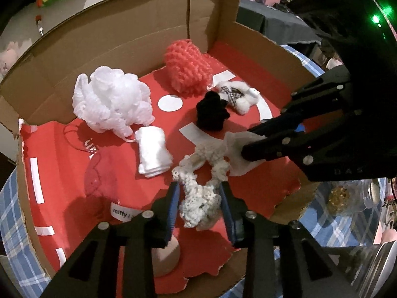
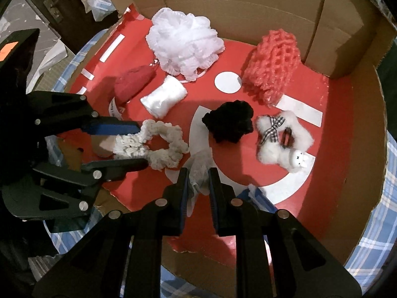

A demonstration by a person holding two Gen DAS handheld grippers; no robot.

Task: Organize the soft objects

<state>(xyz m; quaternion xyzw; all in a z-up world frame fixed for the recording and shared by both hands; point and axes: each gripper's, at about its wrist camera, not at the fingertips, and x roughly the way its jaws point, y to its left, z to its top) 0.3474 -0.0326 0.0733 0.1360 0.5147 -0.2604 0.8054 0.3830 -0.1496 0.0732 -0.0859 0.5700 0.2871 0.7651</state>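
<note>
A cardboard box (image 1: 139, 24) with a red floor holds soft things. My left gripper (image 1: 199, 186) is shut on a cream fluffy scrunchie (image 1: 201, 198); it also shows in the right wrist view (image 2: 158, 144) with the left gripper (image 2: 144, 144) around its left end. My right gripper (image 2: 197, 173) is shut on a white gauzy cloth (image 2: 198, 166), seen in the left wrist view (image 1: 238, 146) pinched by the right gripper (image 1: 248, 141). Also here are a white mesh pouf (image 1: 111, 99), a coral pouf (image 1: 188, 67), a black scrunchie (image 1: 211, 111), a white folded cloth (image 1: 153, 151) and a white bunny scrunchie (image 2: 282, 141).
A dark red plush (image 2: 134, 82) with a "miffy" tag lies at the left of the box floor. The box walls (image 2: 248, 5) rise at the back and right. A blue plaid cloth (image 1: 10, 213) covers the table under the box. A clear jar (image 1: 347, 196) stands outside at the right.
</note>
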